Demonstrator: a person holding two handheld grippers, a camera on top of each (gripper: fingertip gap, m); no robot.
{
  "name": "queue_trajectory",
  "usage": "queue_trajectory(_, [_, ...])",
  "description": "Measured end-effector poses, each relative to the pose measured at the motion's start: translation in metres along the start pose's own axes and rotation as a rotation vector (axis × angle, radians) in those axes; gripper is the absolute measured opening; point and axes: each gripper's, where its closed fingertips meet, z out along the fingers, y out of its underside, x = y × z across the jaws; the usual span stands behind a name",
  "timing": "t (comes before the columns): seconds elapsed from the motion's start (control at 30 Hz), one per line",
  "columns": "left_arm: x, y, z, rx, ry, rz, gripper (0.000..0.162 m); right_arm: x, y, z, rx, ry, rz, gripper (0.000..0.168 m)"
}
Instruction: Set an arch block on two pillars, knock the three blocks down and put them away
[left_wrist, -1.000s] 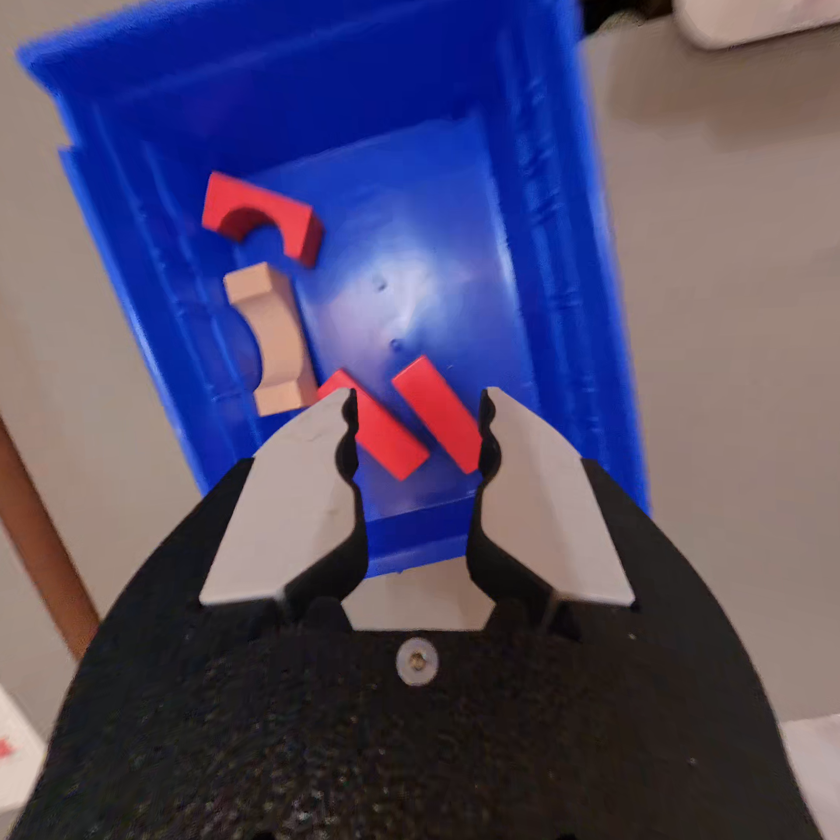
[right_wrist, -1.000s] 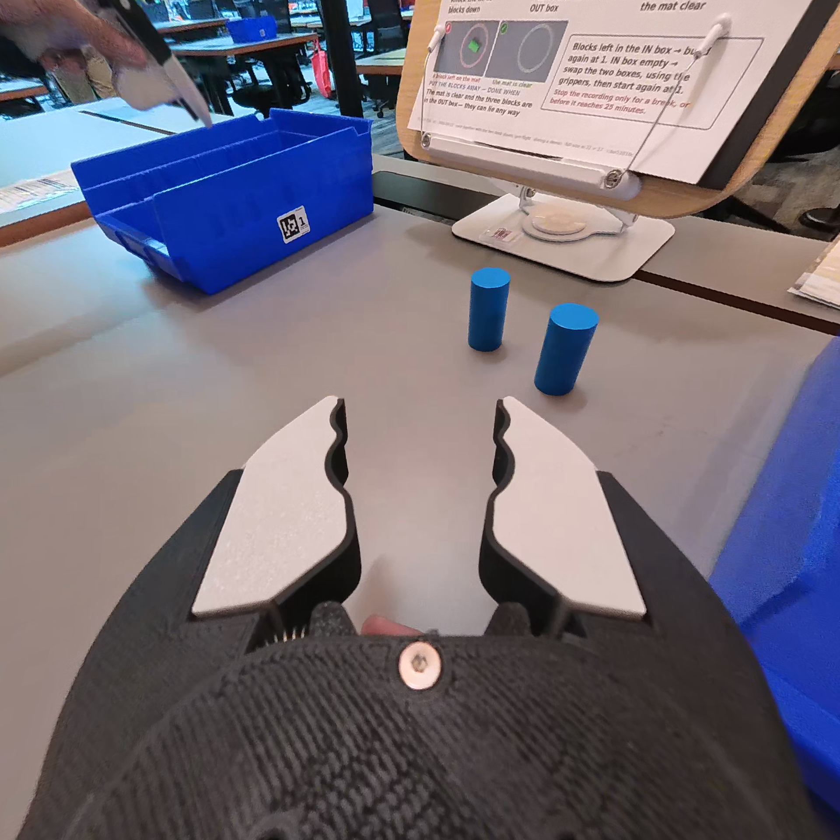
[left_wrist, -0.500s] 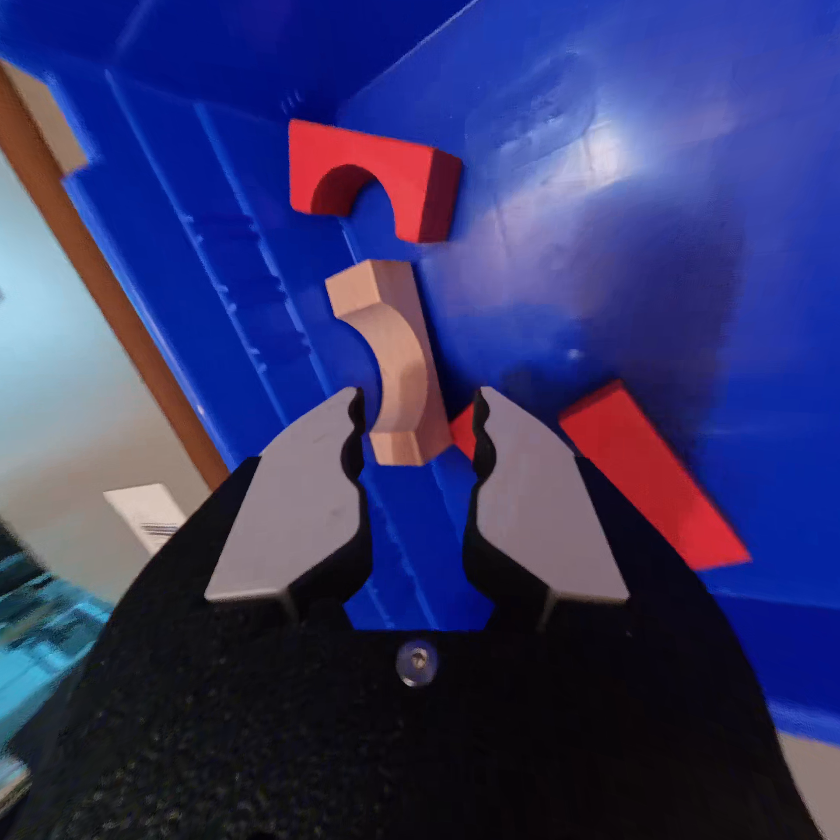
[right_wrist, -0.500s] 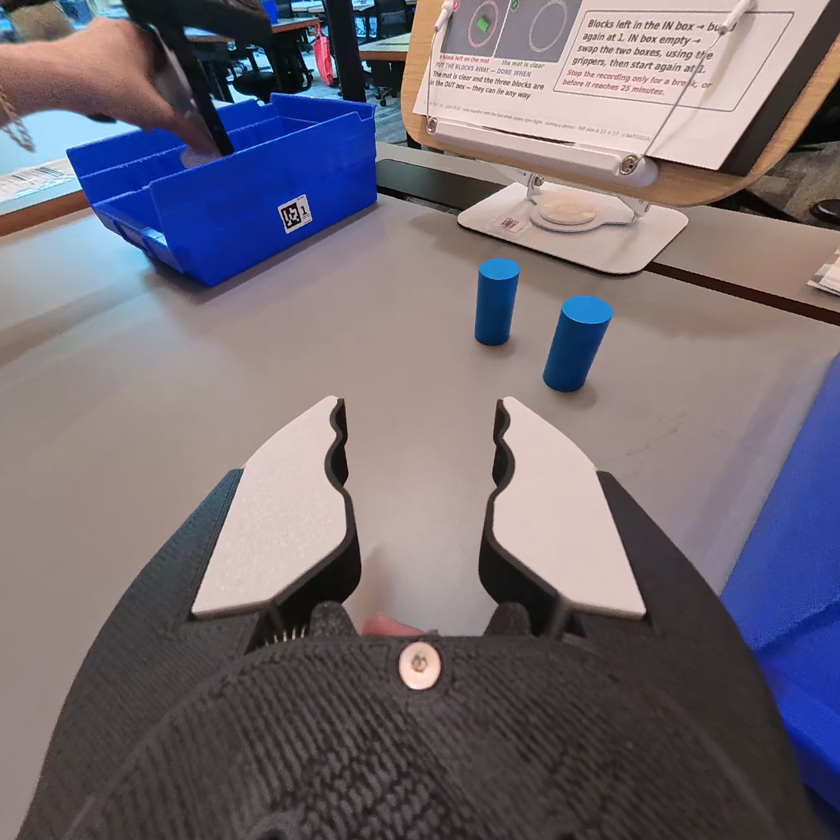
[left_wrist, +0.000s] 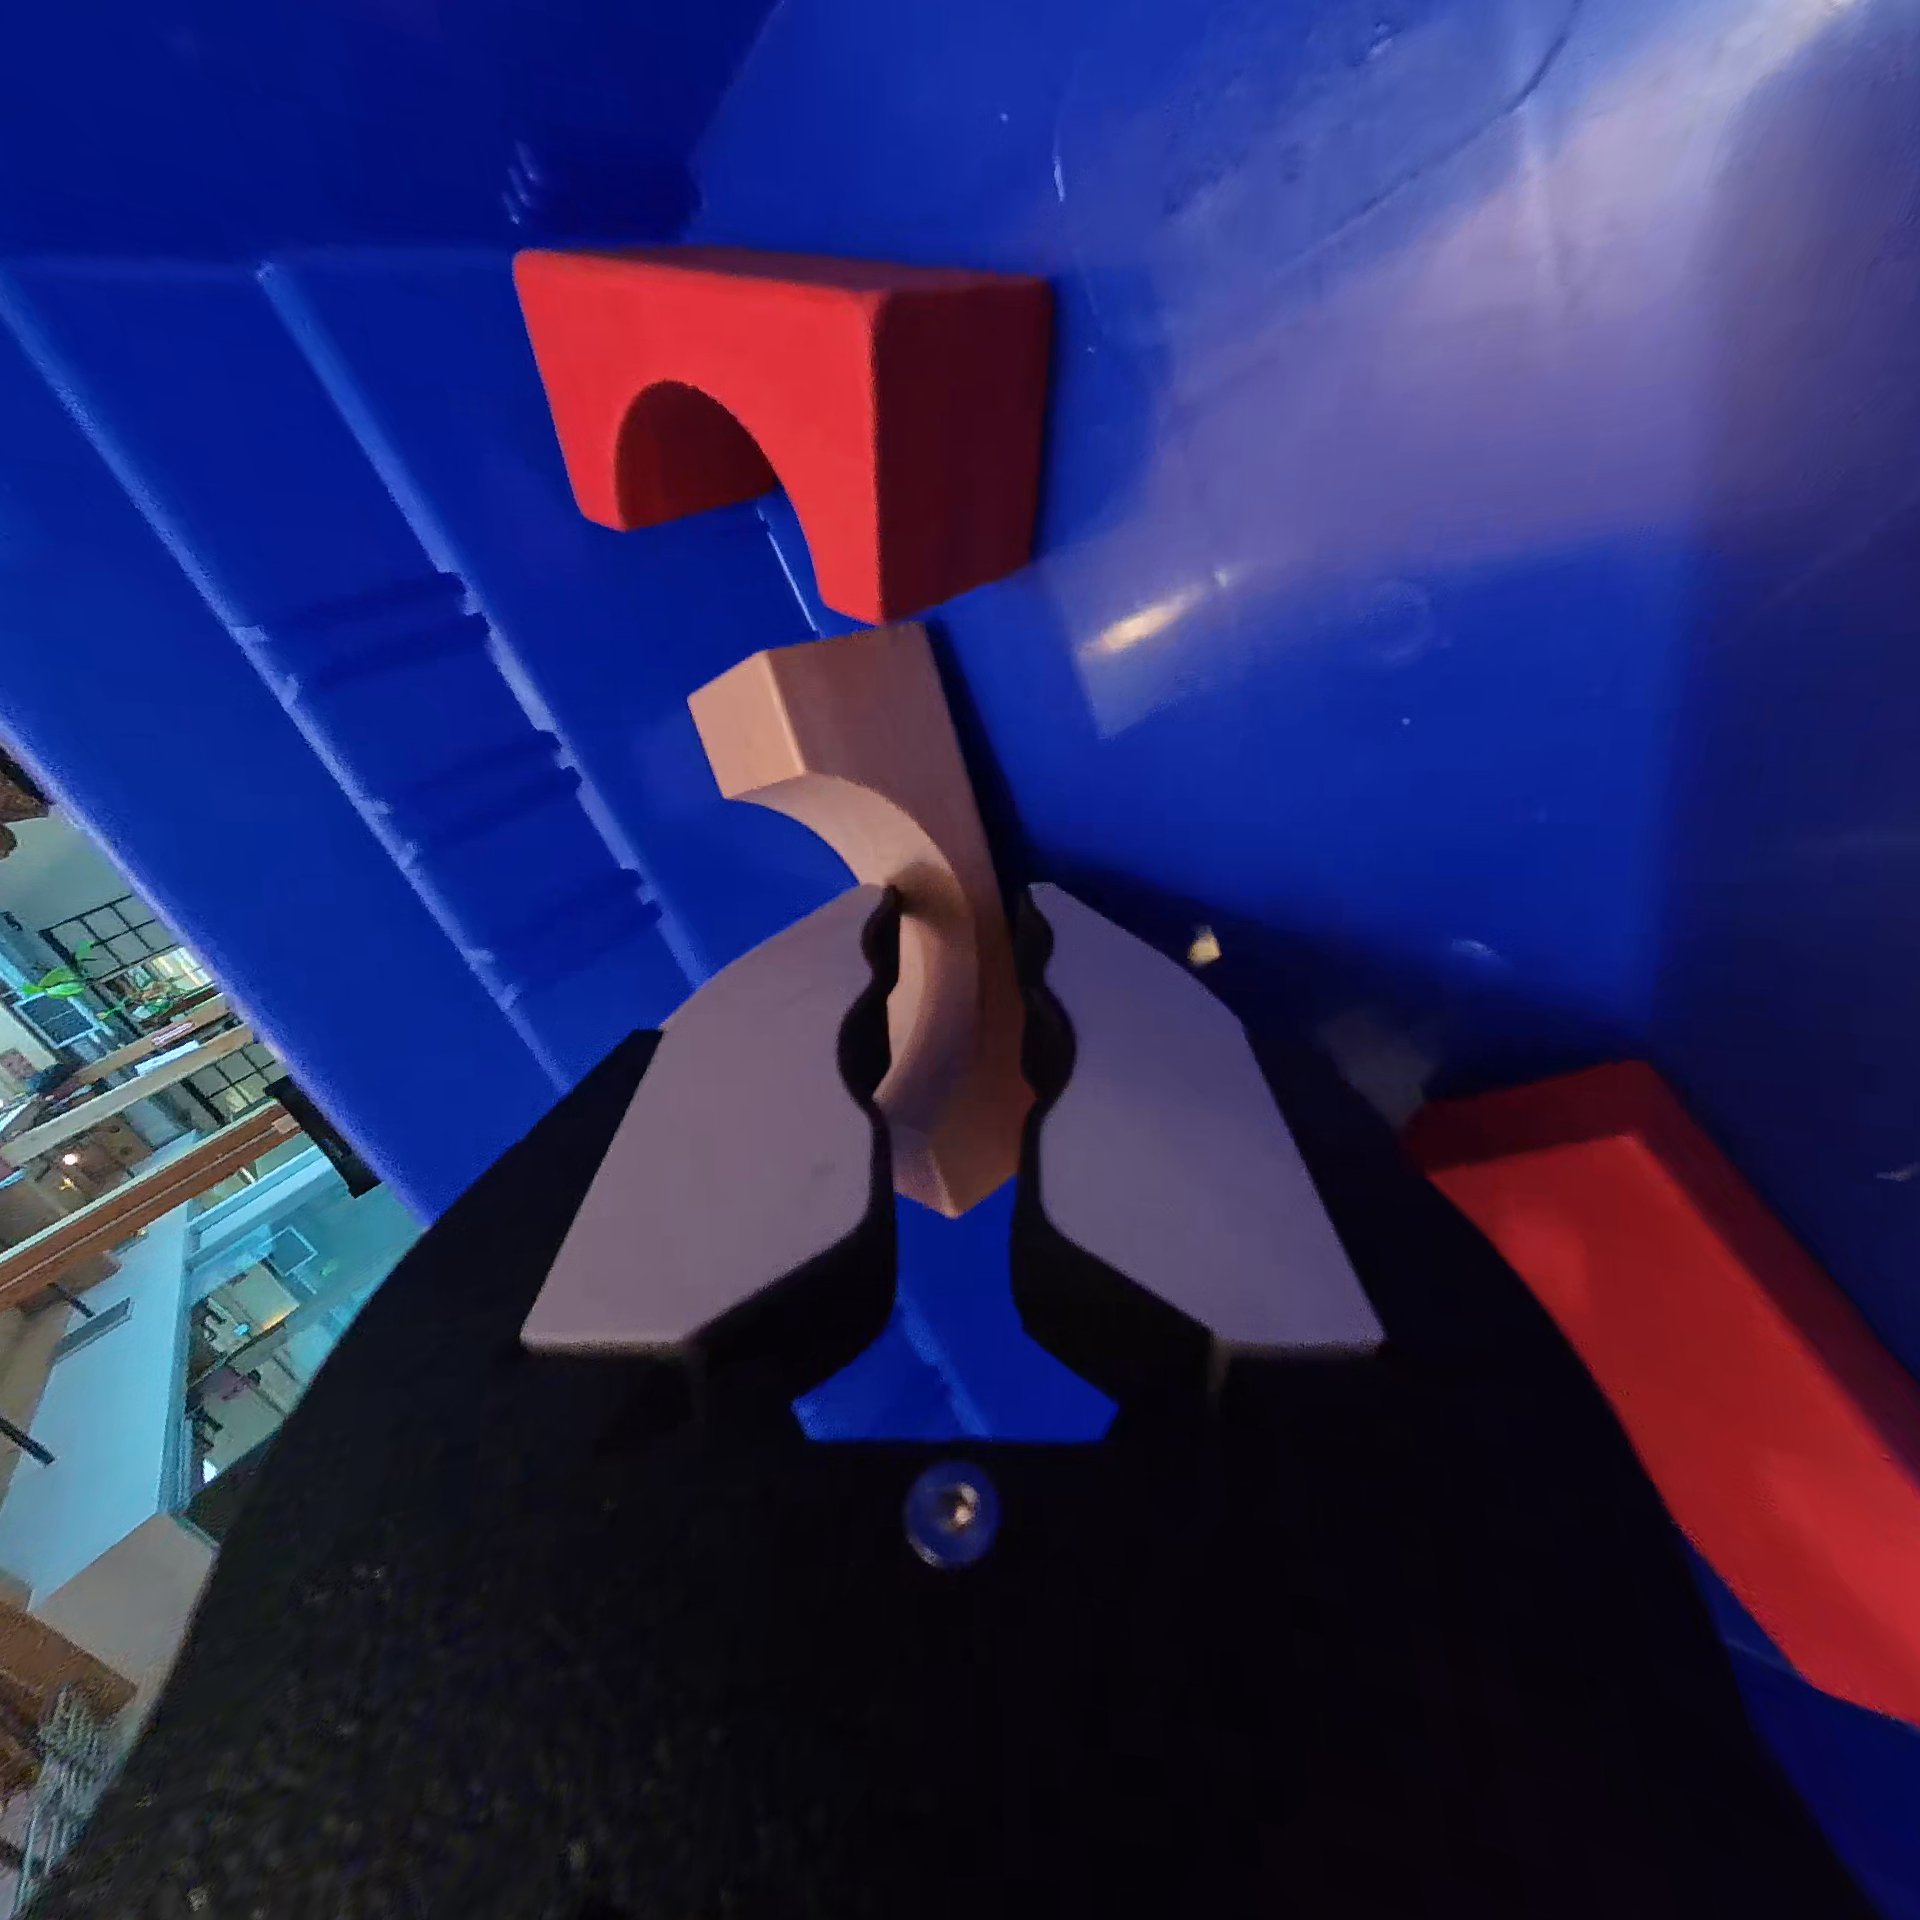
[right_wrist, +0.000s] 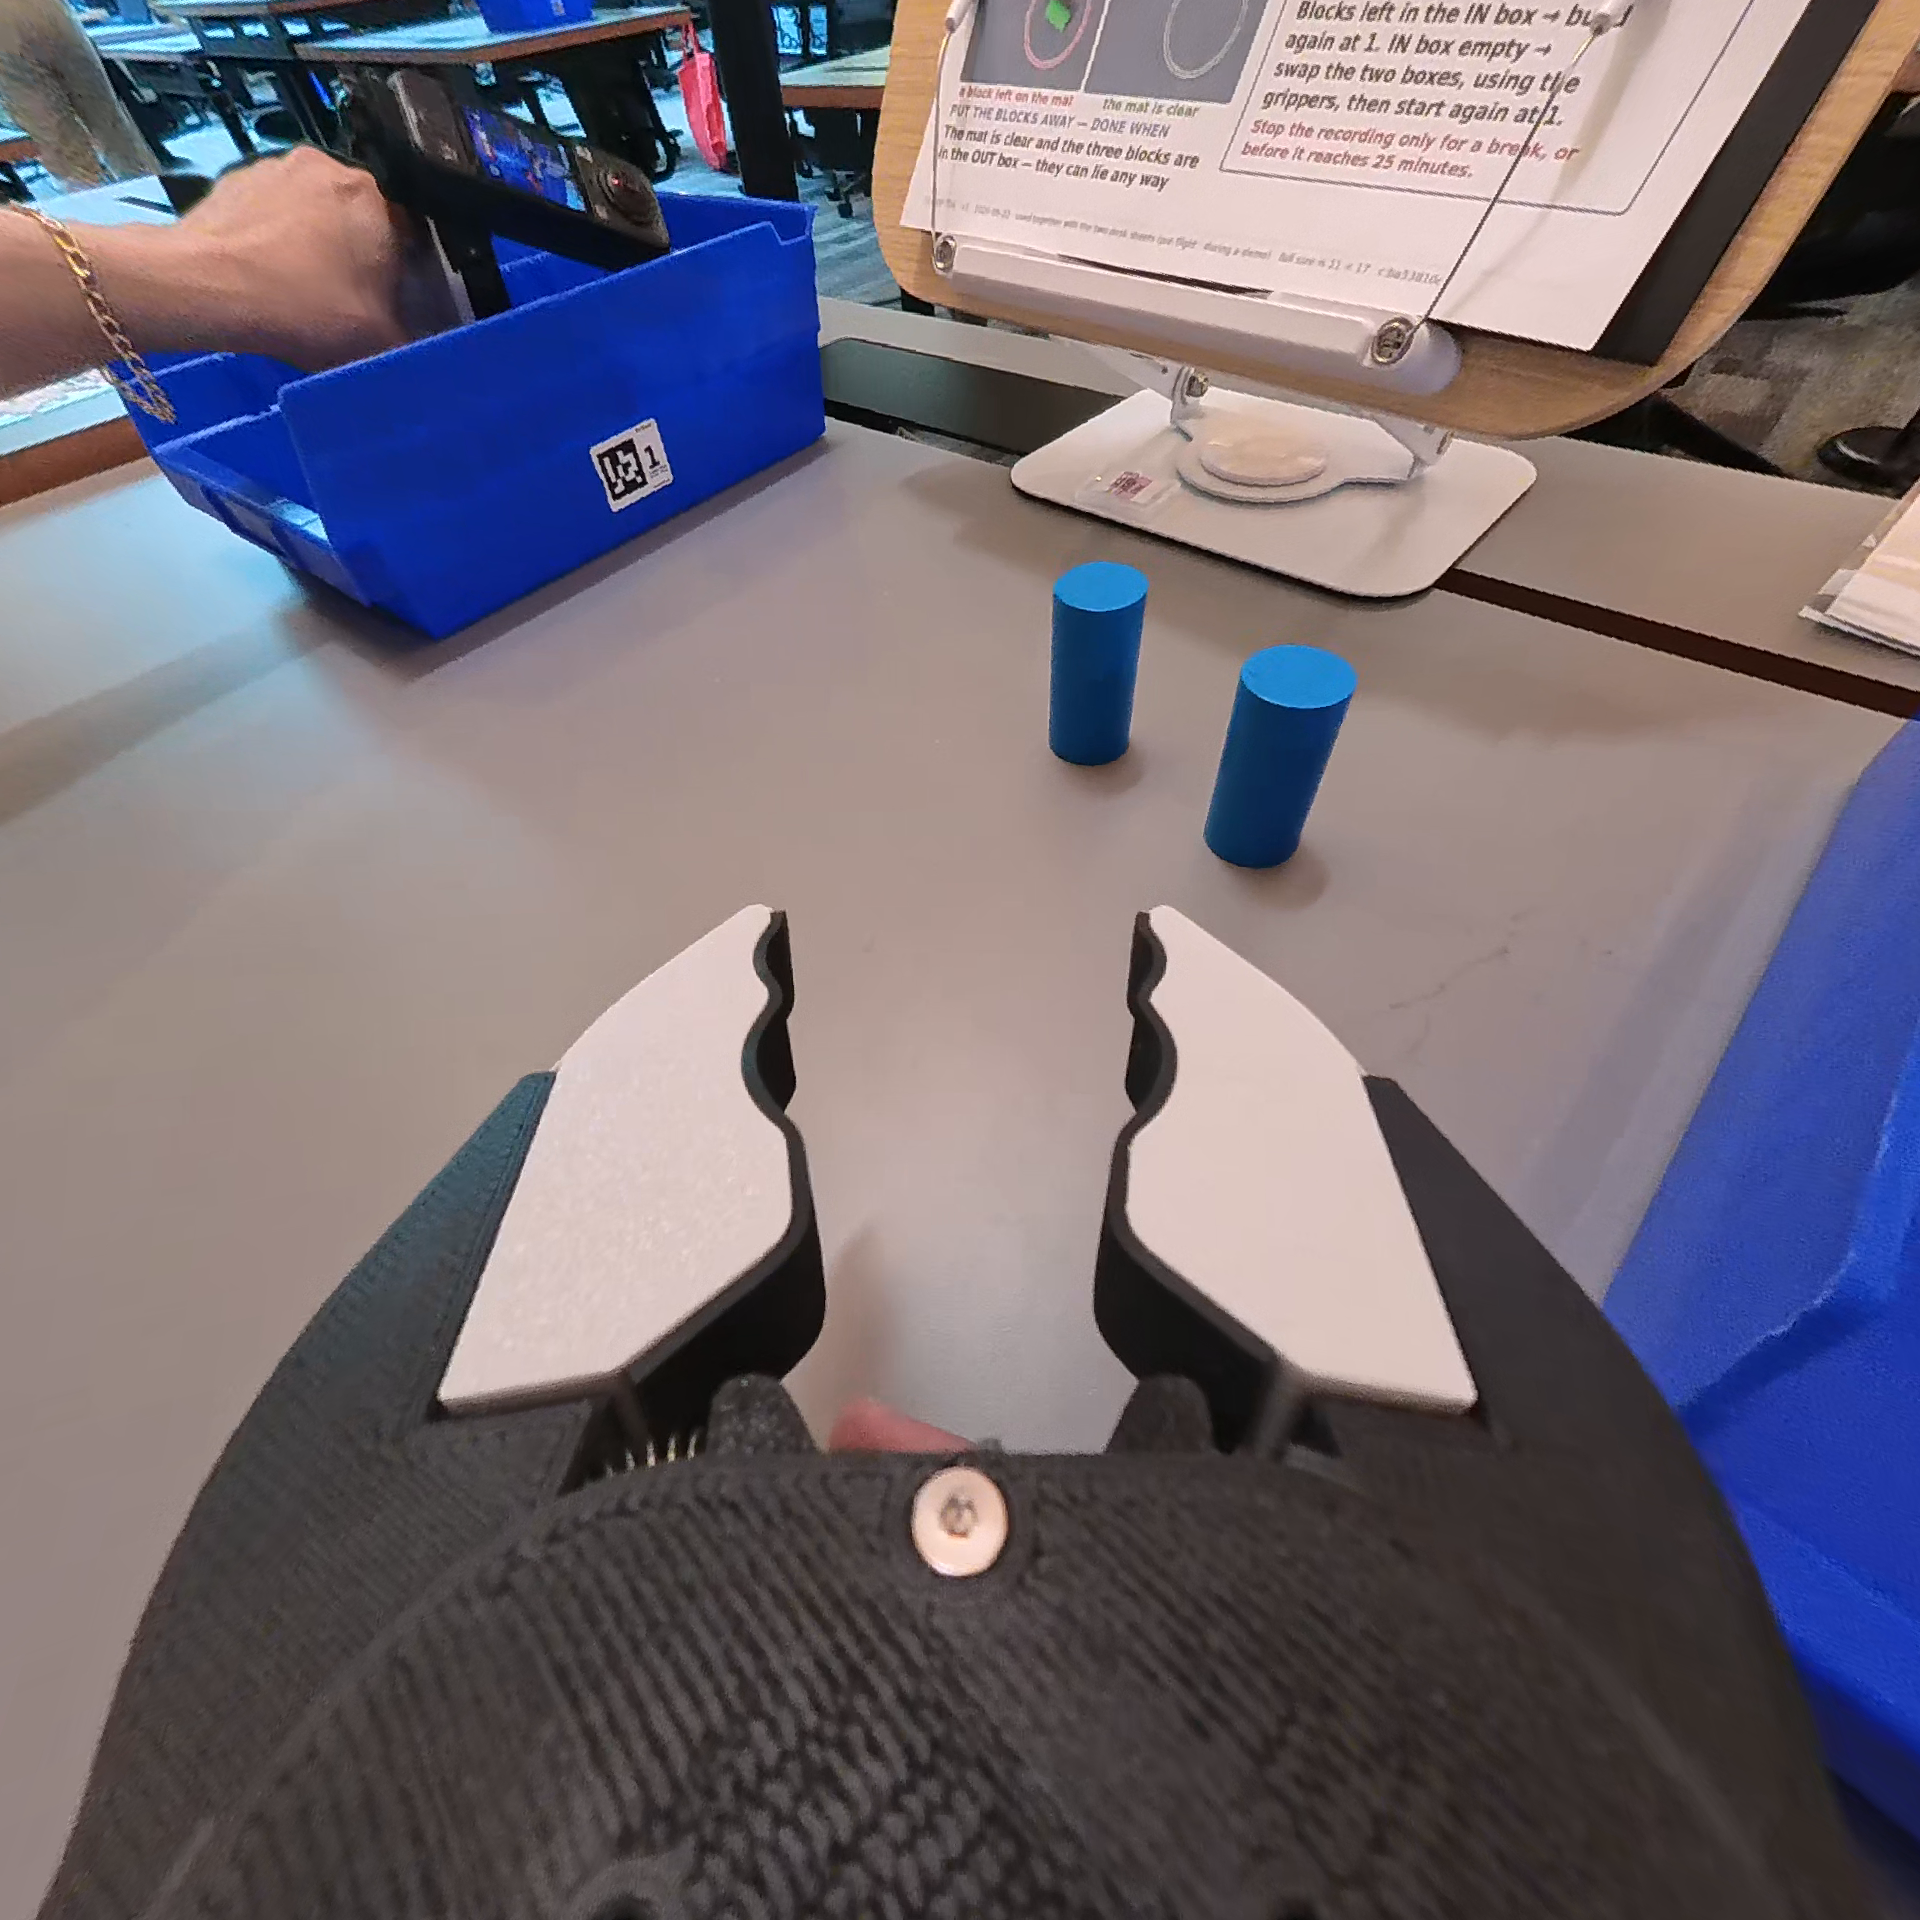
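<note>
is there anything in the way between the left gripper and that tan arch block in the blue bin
Nothing visible. The left gripper has its jaws on either side of the tan arch block inside the blue bin. The red arch block lies just beyond it.

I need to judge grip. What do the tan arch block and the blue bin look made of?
Tan arch block: seemingly unpainted wood, matte, with crisp sawn edges. Blue bin: moulded plastic, glossy, with highlights and ribbed walls. Neither is certain from looks alone.

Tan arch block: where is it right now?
Left wrist view: the tan arch block lies inside the blue bin, between the left gripper fingers, just below the red arch block.
</note>
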Motion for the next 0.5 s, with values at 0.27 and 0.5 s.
queue_trajectory(0.27, [-0.004,-0.019,-0.023,0.235,0.046,-0.006,0.009,-0.002,0.000,0.001,-0.001,-0.003,-0.005,0.063])
queue_trajectory(0.5, [-0.001,-0.025,-0.059,0.461,0.262,-0.118,0.009,-0.011,-0.002,0.006,-0.001,-0.025,-0.015,0.063])
